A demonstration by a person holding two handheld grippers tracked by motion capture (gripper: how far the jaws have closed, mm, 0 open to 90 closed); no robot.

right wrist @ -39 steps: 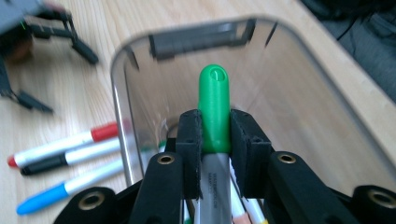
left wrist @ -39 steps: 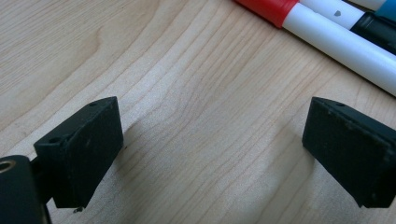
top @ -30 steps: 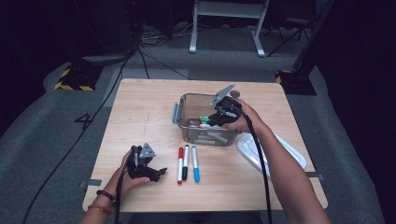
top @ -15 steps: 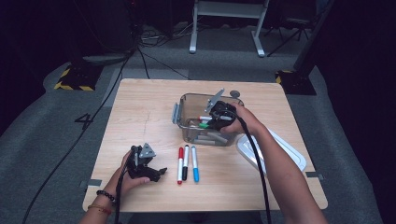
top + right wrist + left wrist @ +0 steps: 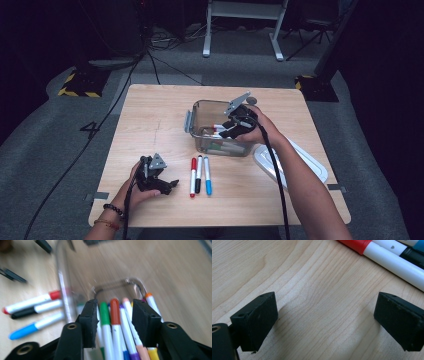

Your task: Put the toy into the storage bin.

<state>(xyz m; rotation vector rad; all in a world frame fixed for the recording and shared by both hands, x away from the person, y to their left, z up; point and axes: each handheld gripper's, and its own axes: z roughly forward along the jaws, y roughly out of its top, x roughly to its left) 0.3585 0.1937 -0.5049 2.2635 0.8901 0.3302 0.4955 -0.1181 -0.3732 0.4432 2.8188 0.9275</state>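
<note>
Right gripper view: the right claw (image 5: 114, 322) hangs inside the clear container (image 5: 200, 107) over a bundle of markers (image 5: 115, 322). Its jaws have just been opening and stand part open, straddling the green, red and purple-capped markers without clamping any. To pick well, centre on one barrel, descend, then close squarely. The left claw (image 5: 325, 320) rests wide apart on the counter (image 5: 317, 290), empty, beside three laid-out markers (image 5: 199, 175).

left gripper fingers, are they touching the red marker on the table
Apart. In the left gripper view both fingers stand wide open over bare wood, and the red marker lies well beyond them with a plain gap of table between.
</note>
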